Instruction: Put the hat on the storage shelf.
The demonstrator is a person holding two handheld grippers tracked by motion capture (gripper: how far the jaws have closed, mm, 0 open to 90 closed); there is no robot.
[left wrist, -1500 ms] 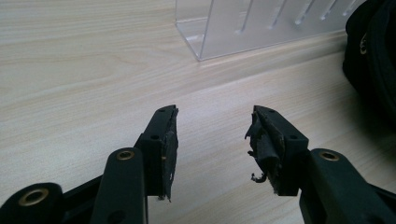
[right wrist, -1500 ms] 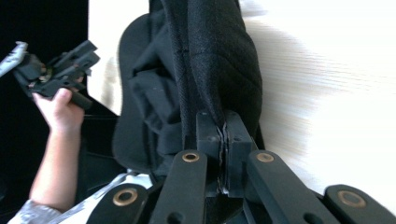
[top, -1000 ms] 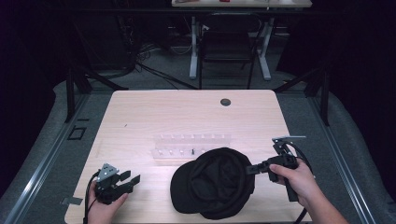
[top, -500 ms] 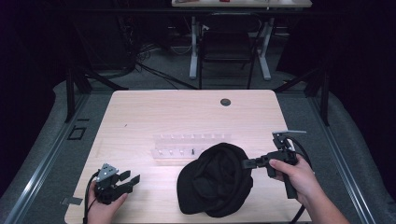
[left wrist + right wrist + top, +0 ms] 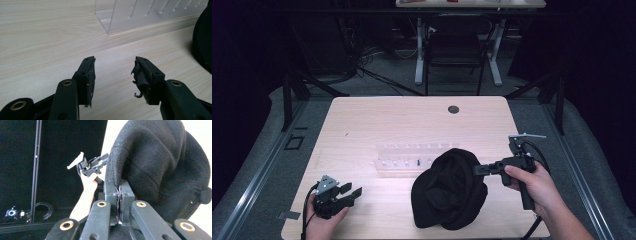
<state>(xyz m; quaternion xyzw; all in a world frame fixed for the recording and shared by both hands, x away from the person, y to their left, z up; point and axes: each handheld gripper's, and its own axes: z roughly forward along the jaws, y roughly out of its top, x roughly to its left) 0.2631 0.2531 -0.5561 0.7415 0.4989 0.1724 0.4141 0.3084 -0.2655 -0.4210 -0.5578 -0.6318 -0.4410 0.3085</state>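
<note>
High view: right claw (image 5: 478, 170) pinches black hat (image 5: 449, 192) above table (image 5: 377, 120).

On the worktop (image 5: 362, 120) the hat (image 5: 449, 190) lies lower right of centre, the rack (image 5: 412, 157) just behind it.

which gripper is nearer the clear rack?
Left or right: about even. The right gripper, shut on the black hat's edge, sits off the clear rack's right end; the left gripper hovers open at front-left.
</note>
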